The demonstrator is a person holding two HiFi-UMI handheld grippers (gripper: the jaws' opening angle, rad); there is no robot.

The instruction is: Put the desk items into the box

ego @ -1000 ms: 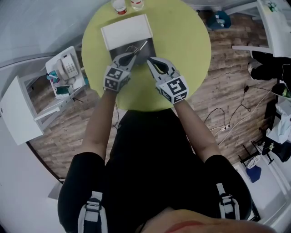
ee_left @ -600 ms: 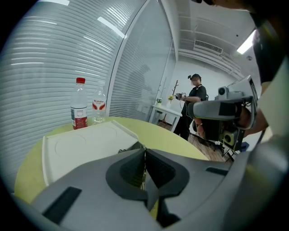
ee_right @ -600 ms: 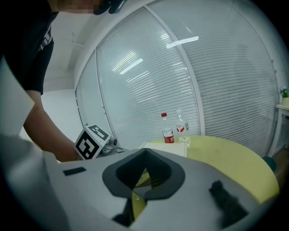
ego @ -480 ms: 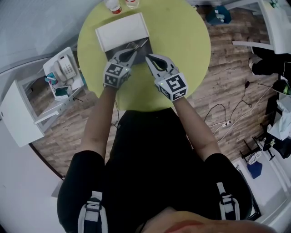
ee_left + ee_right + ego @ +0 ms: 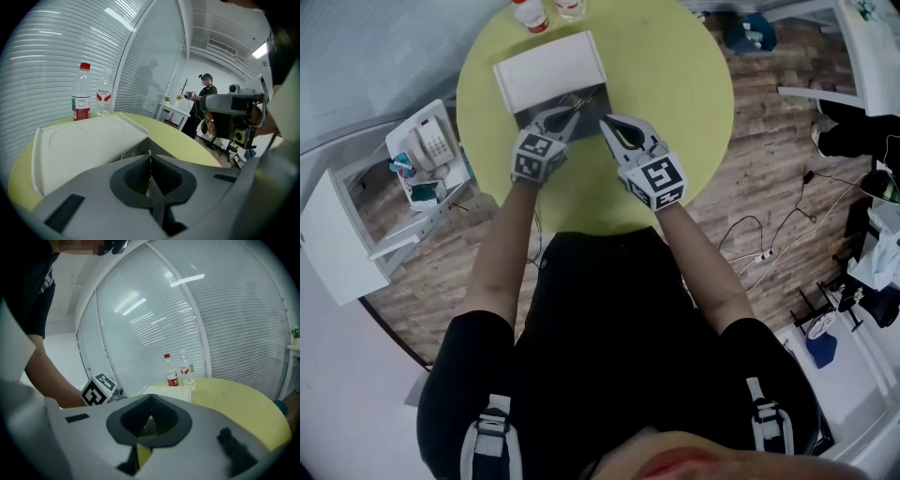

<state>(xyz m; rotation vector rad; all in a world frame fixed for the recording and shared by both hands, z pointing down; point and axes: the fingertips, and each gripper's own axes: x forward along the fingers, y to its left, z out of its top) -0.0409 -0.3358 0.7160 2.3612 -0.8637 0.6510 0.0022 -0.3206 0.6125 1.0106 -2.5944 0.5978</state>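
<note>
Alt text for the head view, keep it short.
Seen from above, a person holds the left gripper, shut on a thin item, over an open white-lidded box on a round yellow-green table; the shut right gripper sits beside it.

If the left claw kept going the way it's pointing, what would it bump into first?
Most likely the open dark box: the left claw, shut on a thin item, points down into it, beside the white lid. Depth is hard to judge.

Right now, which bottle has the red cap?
The left bottle, with the red label; the right bottle has a pale top.
</note>
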